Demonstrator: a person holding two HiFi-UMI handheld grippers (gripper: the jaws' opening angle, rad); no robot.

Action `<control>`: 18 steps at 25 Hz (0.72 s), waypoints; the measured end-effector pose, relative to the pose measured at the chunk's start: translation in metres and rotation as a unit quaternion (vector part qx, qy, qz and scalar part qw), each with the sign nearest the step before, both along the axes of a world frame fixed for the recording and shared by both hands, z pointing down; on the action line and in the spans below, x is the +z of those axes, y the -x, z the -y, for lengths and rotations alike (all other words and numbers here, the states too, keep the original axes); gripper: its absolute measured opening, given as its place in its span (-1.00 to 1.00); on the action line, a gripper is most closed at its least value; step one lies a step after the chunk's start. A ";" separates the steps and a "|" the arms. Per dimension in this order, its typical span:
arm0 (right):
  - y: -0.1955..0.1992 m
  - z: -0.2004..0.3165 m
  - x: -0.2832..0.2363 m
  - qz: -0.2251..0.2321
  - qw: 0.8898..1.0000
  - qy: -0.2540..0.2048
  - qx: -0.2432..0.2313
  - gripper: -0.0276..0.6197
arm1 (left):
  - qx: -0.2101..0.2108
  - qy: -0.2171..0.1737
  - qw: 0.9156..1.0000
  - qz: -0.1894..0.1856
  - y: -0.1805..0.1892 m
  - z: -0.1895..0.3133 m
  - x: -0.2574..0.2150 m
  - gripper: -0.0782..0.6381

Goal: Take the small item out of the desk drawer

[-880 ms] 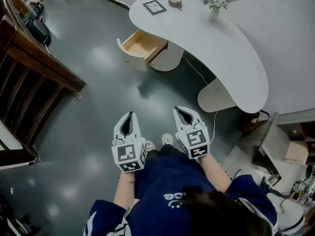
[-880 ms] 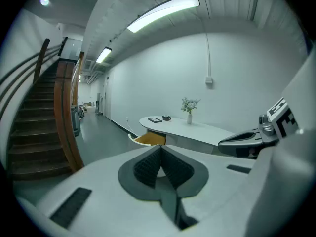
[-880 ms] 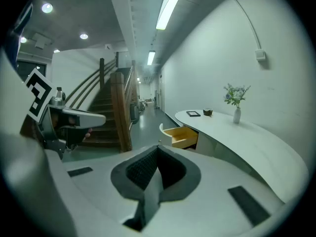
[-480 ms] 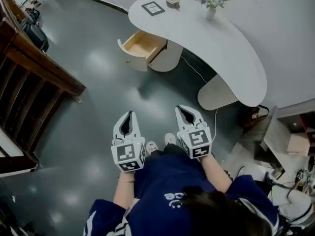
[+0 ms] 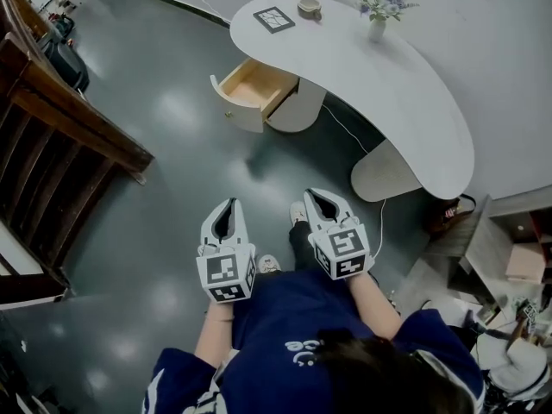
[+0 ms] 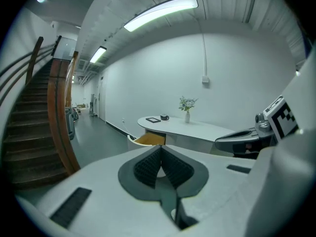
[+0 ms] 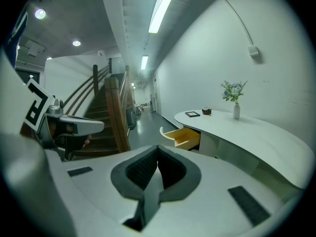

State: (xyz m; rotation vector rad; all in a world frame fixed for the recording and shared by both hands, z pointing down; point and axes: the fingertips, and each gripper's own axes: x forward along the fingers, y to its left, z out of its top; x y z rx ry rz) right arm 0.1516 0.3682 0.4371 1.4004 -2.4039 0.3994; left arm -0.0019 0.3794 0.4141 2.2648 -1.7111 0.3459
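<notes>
Left gripper [image 5: 228, 203], right gripper [image 5: 314, 195]: jaws of both closed tip to tip, nothing held. Side by side, lower centre of frame, above grey floor [image 5: 172, 171]. Drawer [image 5: 254, 84] pulled open, upper centre, well apart from both. Small item inside too small to make out. Curved white desk [image 5: 405, 102] above drawer carries dark frame [image 5: 274, 19], cup [image 5: 308, 8], flower vase [image 5: 377, 26]. Wooden stairs [image 5: 60, 136] at left edge.

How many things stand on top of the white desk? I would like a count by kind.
Dark square frame: 1
Cup: 1
Vase with flowers: 1
Total: 3
</notes>
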 end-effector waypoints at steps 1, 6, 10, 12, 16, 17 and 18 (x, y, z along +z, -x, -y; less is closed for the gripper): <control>-0.001 0.008 0.002 -0.001 1.000 0.001 -0.007 -0.89 | -0.001 0.001 1.000 0.003 -0.002 0.007 0.002 -0.77; -0.003 0.060 0.013 -0.006 0.998 0.010 -0.060 -0.89 | -0.029 -0.003 1.000 0.001 -0.016 0.055 0.004 -0.77; -0.011 0.107 0.017 -0.007 0.996 0.010 -0.091 -0.89 | -0.047 -0.010 0.999 0.006 -0.033 0.093 -0.001 -0.77; -0.014 0.130 0.016 -0.008 0.995 0.008 -0.101 -0.89 | -0.052 -0.009 0.999 0.008 -0.040 0.110 -0.002 -0.77; -0.016 0.165 0.015 -0.008 0.992 0.004 -0.128 -0.89 | -0.070 -0.007 0.997 0.009 -0.049 0.141 0.000 -0.77; -0.018 0.172 0.015 -0.009 0.991 0.003 -0.134 -0.89 | -0.075 -0.006 0.997 0.009 -0.052 0.147 0.001 -0.77; -0.021 0.178 0.016 -0.011 0.990 0.003 -0.139 -0.89 | -0.079 -0.005 0.997 0.008 -0.055 0.153 0.002 -0.77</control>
